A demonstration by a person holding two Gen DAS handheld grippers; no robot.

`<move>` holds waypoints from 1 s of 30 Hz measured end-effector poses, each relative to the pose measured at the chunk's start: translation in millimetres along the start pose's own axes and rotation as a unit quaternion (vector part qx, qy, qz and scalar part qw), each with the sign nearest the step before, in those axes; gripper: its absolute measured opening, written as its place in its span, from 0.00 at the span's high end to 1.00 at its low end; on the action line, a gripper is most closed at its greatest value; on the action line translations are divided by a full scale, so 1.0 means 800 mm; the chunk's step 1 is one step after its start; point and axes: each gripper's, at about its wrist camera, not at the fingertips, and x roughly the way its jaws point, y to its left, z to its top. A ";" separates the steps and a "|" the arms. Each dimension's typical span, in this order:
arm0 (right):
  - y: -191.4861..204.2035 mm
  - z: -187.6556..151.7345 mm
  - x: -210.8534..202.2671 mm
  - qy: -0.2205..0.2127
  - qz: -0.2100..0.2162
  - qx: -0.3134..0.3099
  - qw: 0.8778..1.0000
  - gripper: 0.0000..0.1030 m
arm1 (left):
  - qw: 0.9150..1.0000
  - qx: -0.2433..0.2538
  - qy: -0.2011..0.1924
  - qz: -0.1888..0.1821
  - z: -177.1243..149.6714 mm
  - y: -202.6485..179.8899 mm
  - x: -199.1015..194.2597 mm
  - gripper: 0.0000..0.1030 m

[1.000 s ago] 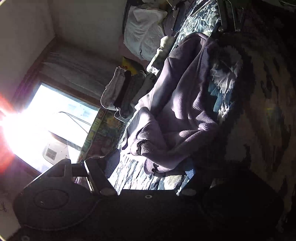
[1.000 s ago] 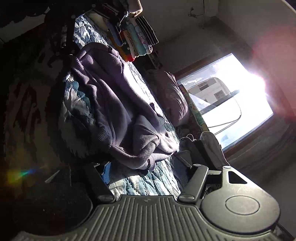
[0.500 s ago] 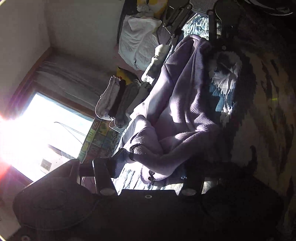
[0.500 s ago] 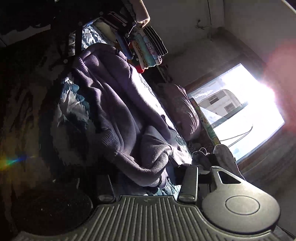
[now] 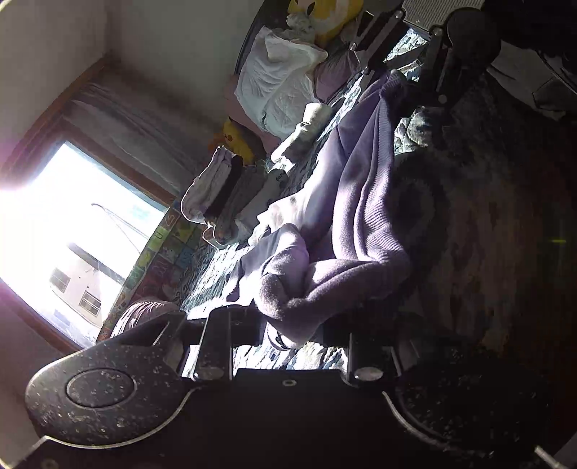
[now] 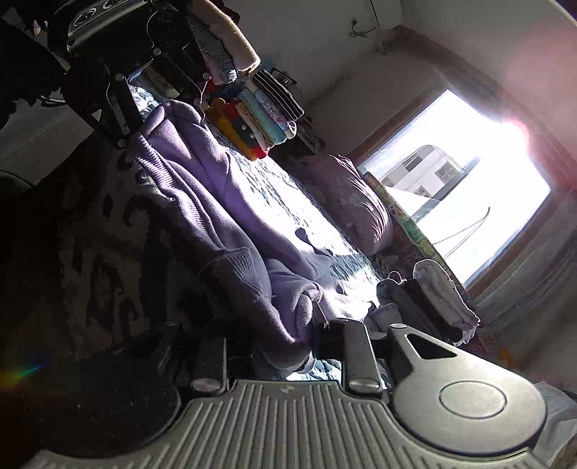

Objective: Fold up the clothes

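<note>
Purple sweater (image 5: pixel 364 216) on patterned bedspread (image 6: pixel 288 202), sunlit window (image 6: pixel 468 202) beyond.
Left gripper (image 5: pixel 288 332) and right gripper (image 6: pixel 285 346) each clenched on a sweater end; folded clothes stacked at the bed's far edge.

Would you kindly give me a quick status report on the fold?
Left gripper and right gripper each astride a bunched end of the purple sweater; grip unconfirmed. Sweater crumpled on the bed. Nothing in the way.

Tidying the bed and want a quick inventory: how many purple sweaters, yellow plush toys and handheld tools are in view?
purple sweater: 1
yellow plush toys: 2
tools, left tool and right tool: 2
Total: 5
</note>
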 end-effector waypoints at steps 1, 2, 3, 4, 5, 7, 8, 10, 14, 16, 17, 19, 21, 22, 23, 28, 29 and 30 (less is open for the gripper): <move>-0.011 0.003 0.001 -0.004 -0.001 0.020 1.000 0.74 | 1.000 -0.017 -0.001 -0.008 0.005 0.010 -0.005 0.73; -0.022 0.006 0.003 -0.009 -0.001 0.041 0.999 0.74 | 0.999 -0.037 -0.006 -0.008 0.011 0.022 -0.005 0.71; -0.032 0.008 0.004 -0.013 -0.002 0.061 0.998 0.74 | 0.998 -0.057 -0.011 -0.008 0.016 0.035 -0.005 0.69; -0.043 0.011 0.005 -0.017 -0.003 0.081 0.997 0.74 | 0.997 -0.079 -0.015 -0.009 0.022 0.047 -0.004 0.69; -0.054 0.014 0.006 -0.022 -0.004 0.101 0.995 0.74 | 0.993 -0.113 -0.021 -0.011 0.023 0.062 -0.001 0.69; -0.076 0.020 0.009 -0.030 -0.005 0.141 0.989 0.74 | 0.980 -0.195 -0.032 -0.018 0.022 0.096 0.009 0.72; -0.086 0.023 0.010 -0.034 -0.006 0.162 0.986 0.74 | 0.972 -0.233 -0.036 -0.023 0.019 0.111 0.017 0.73; -0.108 0.028 0.013 -0.043 -0.007 0.201 0.979 0.74 | 0.953 -0.298 -0.043 -0.040 0.015 0.136 0.036 0.74; -0.159 0.026 0.042 -0.050 0.004 0.307 0.951 0.75 | 0.910 -0.407 -0.054 -0.065 -0.009 0.175 0.089 0.76; -0.187 0.015 0.076 -0.044 0.021 0.371 0.927 0.76 | 0.882 -0.459 -0.060 -0.083 -0.022 0.194 0.119 0.77; -0.201 0.008 0.096 -0.040 0.032 0.402 0.914 0.76 | 0.868 -0.484 -0.062 -0.091 -0.028 0.204 0.135 0.77; -0.219 0.000 0.129 -0.031 0.045 0.437 0.898 0.77 | 0.847 -0.516 -0.062 -0.108 -0.038 0.218 0.160 0.78; -0.234 -0.010 0.160 -0.025 0.055 0.460 0.886 0.78 | 0.828 -0.545 -0.060 -0.120 -0.047 0.233 0.182 0.85; -0.240 -0.014 0.176 -0.023 0.061 0.470 0.880 0.79 | 0.820 -0.556 -0.058 -0.126 -0.050 0.238 0.194 0.86; -0.245 -0.019 0.189 -0.021 0.065 0.478 0.876 0.79 | 0.812 -0.567 -0.054 -0.126 -0.055 0.242 0.205 0.87; -0.264 -0.043 0.250 -0.012 0.085 0.519 0.850 0.81 | 0.773 -0.619 -0.041 -0.135 -0.085 0.252 0.247 0.88; -0.266 -0.048 0.259 -0.009 0.088 0.527 0.845 0.81 | 0.766 -0.627 -0.041 -0.137 -0.089 0.252 0.254 0.88; -0.269 -0.053 0.266 -0.005 0.091 0.539 0.838 0.81 | 0.760 -0.634 -0.040 -0.139 -0.094 0.253 0.260 0.88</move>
